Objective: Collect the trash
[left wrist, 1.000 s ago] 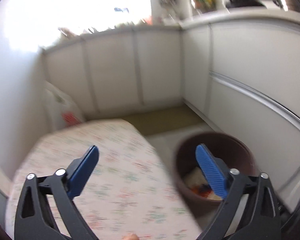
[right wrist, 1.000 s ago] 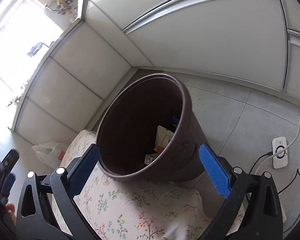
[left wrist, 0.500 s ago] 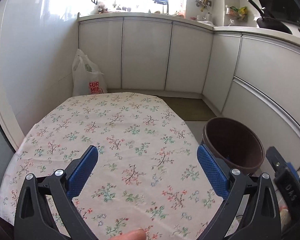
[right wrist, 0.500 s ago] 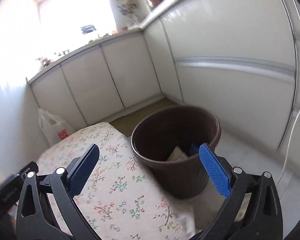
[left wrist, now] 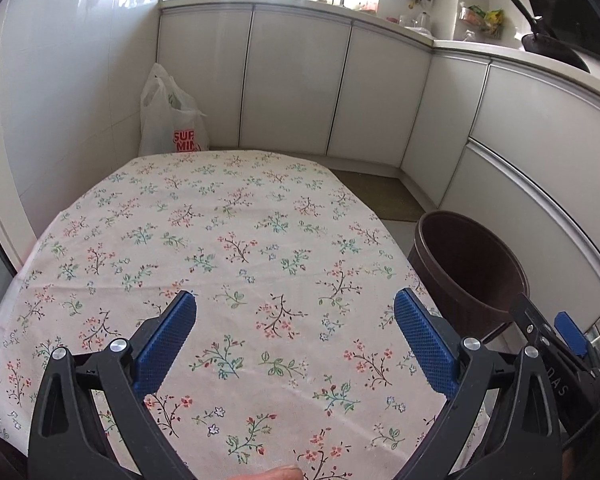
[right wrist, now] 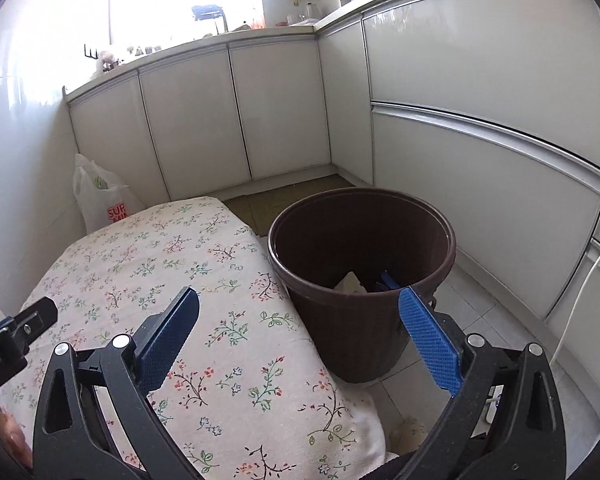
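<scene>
Presently: brown bin (right wrist: pixel 360 280), upright on the floor just beside the table's right edge, paper scraps (right wrist: pixel 352 282) inside; it lies ahead-right of the right gripper (right wrist: pixel 300 332), the nearer one, jaws wide, empty. Left gripper (left wrist: pixel 296 340), likewise wide and empty, hovers over the floral tablecloth (left wrist: pixel 220 220), which shows no trash; white plastic bag (left wrist: pixel 172 120) stands beyond by the cabinets (left wrist: pixel 292 80).

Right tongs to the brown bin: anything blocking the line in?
Nothing visible. The right tongs hang open and empty above the edge of the floral tablecloth, and the brown trash bin stands on the floor just beyond, mouth open, with some scraps already at the bottom.
</scene>
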Demonstrator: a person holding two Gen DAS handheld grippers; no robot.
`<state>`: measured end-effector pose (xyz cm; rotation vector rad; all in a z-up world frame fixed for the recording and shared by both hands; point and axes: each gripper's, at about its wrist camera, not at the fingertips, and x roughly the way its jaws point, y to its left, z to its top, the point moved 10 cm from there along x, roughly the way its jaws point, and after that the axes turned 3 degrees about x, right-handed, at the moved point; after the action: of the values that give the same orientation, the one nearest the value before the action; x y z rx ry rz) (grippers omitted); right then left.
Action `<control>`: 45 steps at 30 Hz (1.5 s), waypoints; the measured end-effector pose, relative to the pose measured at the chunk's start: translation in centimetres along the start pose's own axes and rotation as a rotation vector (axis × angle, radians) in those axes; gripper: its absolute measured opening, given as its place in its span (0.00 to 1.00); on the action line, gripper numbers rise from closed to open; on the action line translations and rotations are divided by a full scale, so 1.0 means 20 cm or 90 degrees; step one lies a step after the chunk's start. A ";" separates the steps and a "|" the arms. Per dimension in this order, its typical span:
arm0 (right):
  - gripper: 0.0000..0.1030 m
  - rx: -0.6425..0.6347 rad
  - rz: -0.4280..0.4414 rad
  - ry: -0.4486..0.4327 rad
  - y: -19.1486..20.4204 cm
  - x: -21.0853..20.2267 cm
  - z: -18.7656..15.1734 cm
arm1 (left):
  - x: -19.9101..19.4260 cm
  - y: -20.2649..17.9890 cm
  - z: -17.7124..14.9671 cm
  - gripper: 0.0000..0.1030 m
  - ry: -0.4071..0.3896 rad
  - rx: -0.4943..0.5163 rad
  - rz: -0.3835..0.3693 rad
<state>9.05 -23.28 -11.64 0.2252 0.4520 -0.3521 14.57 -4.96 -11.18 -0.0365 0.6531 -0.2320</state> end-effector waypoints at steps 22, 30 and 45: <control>0.93 -0.023 0.020 -0.010 0.05 -0.01 -0.01 | 0.02 -0.01 -0.05 0.93 0.024 0.008 -0.006; 0.93 -0.031 0.029 0.006 0.07 0.01 -0.03 | 0.04 0.00 -0.06 0.93 0.034 -0.003 -0.003; 0.93 -0.028 0.032 0.018 0.07 0.02 -0.04 | 0.06 0.02 -0.08 0.93 0.044 -0.005 0.000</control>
<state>9.56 -21.89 -12.33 0.1985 0.4805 -0.2905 14.63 -4.76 -13.20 -0.0361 0.7225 -0.2317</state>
